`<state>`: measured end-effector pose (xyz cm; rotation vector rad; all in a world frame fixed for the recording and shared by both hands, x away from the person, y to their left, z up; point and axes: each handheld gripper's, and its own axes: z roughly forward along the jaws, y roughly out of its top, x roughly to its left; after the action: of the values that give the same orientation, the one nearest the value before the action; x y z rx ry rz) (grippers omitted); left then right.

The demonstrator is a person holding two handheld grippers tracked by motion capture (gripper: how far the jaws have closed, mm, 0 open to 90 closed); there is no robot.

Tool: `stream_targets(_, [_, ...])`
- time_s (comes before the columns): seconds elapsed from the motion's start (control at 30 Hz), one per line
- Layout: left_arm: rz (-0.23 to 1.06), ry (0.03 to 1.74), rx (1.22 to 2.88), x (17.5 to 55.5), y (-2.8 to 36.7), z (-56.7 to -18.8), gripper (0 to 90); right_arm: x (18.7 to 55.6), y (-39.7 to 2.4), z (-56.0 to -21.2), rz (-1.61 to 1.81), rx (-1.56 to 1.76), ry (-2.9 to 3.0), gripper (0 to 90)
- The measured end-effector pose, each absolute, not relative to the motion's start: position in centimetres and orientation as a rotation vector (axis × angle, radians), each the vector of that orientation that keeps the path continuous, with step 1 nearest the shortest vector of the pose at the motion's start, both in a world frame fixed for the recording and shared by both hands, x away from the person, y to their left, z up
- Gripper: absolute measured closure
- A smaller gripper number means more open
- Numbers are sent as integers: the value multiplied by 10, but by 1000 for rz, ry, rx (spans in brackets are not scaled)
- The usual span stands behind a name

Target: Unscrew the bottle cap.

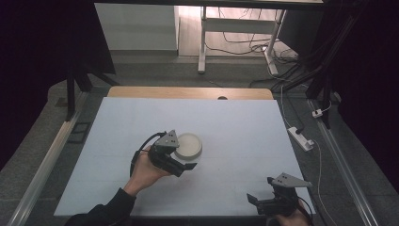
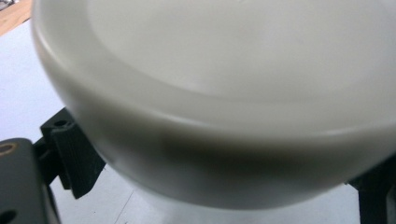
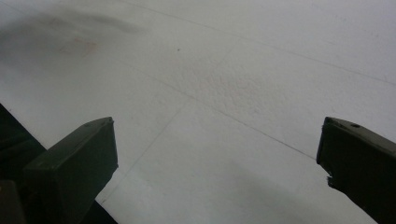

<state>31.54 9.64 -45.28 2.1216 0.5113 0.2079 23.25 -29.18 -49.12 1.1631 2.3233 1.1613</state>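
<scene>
A shallow round white dish (image 1: 189,144) rests on the white table top (image 1: 235,127), a little left of centre. My left gripper (image 1: 180,155) is at the dish's near-left side, held by a hand in a dark sleeve. In the left gripper view the dish (image 2: 224,93) looms very close, and the left gripper (image 2: 219,186) has its jaws wide apart, one on each side of the dish wall. Whether they touch it is unclear. My right gripper (image 1: 261,191) hovers at the table's front right corner. Its view shows the right gripper (image 3: 215,158) open over bare table.
A wooden strip (image 1: 188,92) runs along the table's far edge. A white power strip (image 1: 301,138) and cables lie on the floor to the right. Metal rails flank the table, and a white desk frame (image 1: 202,42) stands beyond it.
</scene>
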Motion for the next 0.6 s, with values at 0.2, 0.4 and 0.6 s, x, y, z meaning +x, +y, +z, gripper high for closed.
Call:
stream_targets(0.2, [204,511,2122,315,97,-453,73,233,-284,-487,1180,1110,2321,0])
stream_targets(0.4, [201,512,2120,315,97,-453,73,234,-279,-482,1204,1072,2323,0])
stream_targets(0.6, [193,513,2122,315,96,-455,73,237,-271,-476,1223,1020,2330,0])
